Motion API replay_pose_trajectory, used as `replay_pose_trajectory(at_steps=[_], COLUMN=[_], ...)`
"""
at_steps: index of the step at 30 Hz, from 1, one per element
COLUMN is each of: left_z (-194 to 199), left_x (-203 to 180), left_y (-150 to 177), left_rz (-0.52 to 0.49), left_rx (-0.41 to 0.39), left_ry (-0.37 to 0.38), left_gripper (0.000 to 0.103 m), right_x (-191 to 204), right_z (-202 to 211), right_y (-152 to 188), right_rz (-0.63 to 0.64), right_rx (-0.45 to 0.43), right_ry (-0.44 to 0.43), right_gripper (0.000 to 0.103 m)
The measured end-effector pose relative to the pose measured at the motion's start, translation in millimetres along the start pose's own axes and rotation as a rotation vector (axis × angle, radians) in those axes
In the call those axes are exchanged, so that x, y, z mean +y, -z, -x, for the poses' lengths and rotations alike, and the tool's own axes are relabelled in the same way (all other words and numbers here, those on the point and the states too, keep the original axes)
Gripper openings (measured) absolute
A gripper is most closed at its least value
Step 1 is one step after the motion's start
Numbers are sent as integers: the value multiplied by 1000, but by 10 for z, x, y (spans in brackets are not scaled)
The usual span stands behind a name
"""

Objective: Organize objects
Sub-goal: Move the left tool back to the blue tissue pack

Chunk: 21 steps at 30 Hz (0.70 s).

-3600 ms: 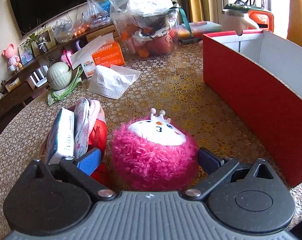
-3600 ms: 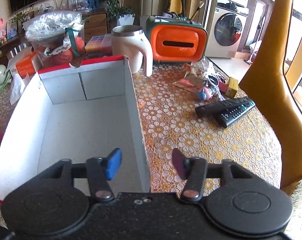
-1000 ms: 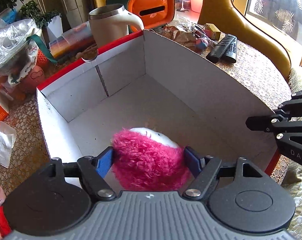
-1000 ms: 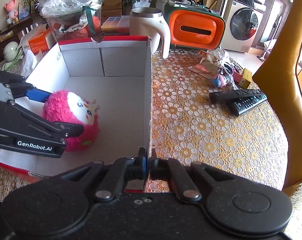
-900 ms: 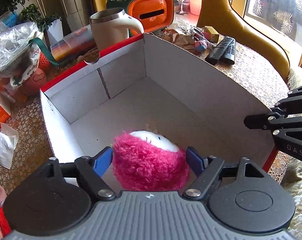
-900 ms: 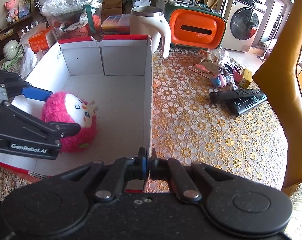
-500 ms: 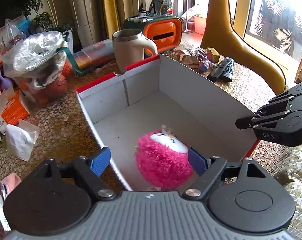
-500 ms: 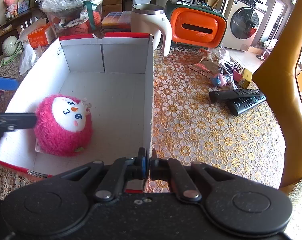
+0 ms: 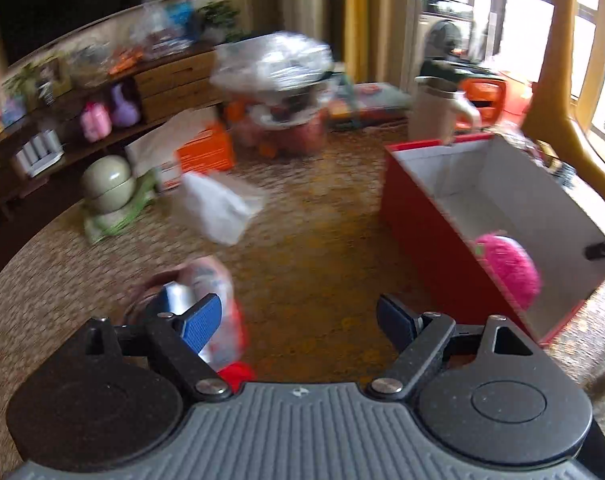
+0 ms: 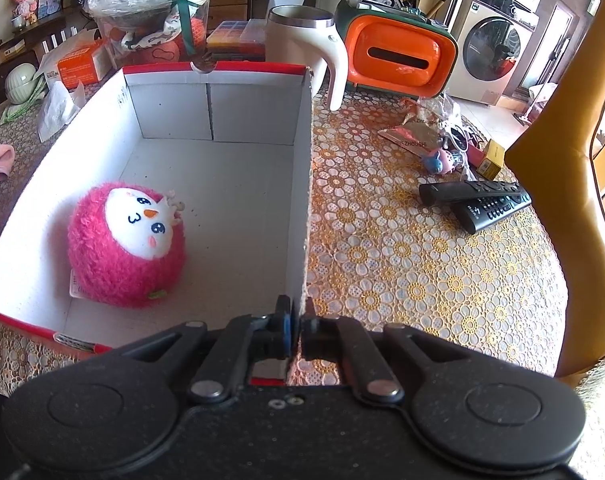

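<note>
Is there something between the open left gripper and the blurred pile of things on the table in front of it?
Nothing visible does. The left gripper is open, and the pile lies just beyond its left finger, with only bare tablecloth around it. The view is blurred, so small things could be missed.

Mug (image 10: 298, 40), orange case (image 10: 398, 54), two remotes (image 10: 478, 200)
</note>
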<state>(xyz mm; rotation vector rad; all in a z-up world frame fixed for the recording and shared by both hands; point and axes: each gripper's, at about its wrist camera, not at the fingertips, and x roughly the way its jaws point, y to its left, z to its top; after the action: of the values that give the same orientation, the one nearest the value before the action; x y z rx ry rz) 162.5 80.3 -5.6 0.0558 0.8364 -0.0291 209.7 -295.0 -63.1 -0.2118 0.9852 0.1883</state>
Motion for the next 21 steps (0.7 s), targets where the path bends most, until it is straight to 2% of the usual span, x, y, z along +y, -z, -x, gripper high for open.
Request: replay_pose_trajectory(at_steps=[6,8,9,21], left_z=[-127,-204,-248,-688], left_x=[641,789,862,1233], left_y=[101,111,121,212], left_rz=[123,166,192,362], left_rx=[35,51,60,145], left_ry=[-88,-103,-104,-38], left_gripper=[87,96,100,100], right_x=[1,3,8,15], right_z=[-6,-6,-7,-13], right_y=[-6,-6,-6,-11], right_rz=[0,-1,1,9], right_rx=[4,5,5,7], right_ry=[3,3,4,13], right_gripper=[4,4,4,4])
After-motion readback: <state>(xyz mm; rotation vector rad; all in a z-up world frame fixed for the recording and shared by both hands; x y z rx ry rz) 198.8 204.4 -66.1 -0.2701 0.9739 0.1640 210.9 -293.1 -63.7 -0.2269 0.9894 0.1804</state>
